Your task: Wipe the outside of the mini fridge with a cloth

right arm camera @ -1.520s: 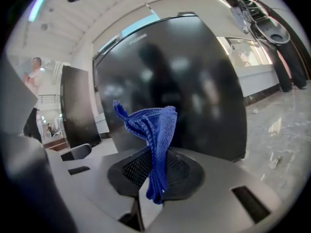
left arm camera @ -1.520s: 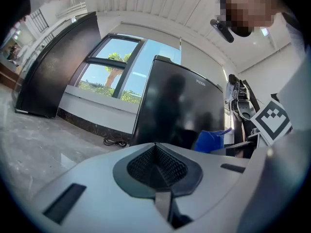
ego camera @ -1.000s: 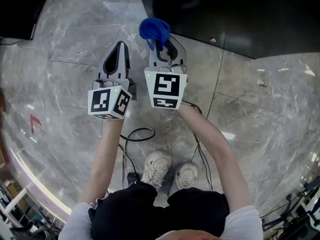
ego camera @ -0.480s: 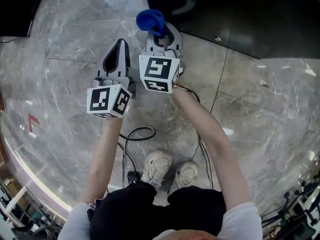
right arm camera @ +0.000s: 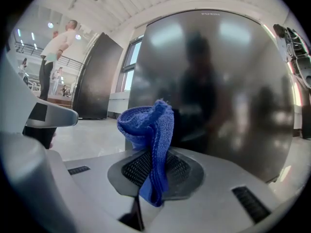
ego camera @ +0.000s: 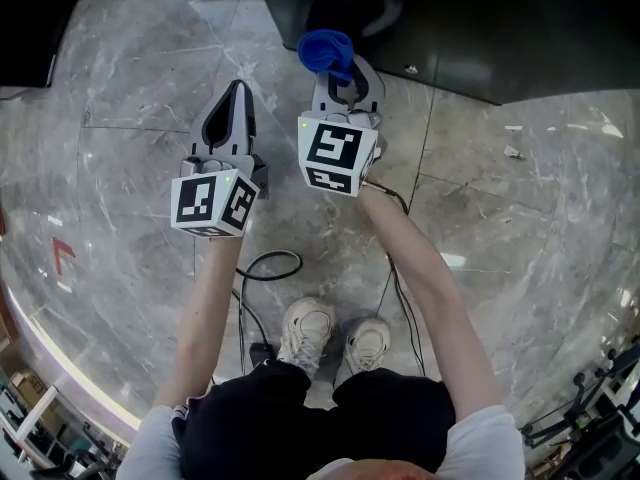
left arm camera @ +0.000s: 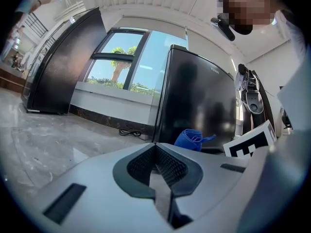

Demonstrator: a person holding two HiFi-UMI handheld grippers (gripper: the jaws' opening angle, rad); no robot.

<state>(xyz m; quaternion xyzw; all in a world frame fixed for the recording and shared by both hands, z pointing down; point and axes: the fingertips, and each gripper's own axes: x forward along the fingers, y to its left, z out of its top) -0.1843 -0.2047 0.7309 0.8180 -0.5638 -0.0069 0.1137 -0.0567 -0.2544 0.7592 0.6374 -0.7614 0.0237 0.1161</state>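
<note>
Two tongs are being held mid-frame: the right tongs (ego camera: 341,68) are being clenched on the blue cloth (ego camera: 325,50), near the black mini fridge (ego camera: 470,28) at upper right; the left tongs (ego camera: 238,89) are being held clenched, empty.

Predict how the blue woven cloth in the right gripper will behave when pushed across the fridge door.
Probably floppy: the blue woven cloth folds over itself above the shut jaws of the right gripper. Likely light, as one narrow pinch holds it upright. Its coarse weave may bunch against the glossy black mini fridge.
</note>
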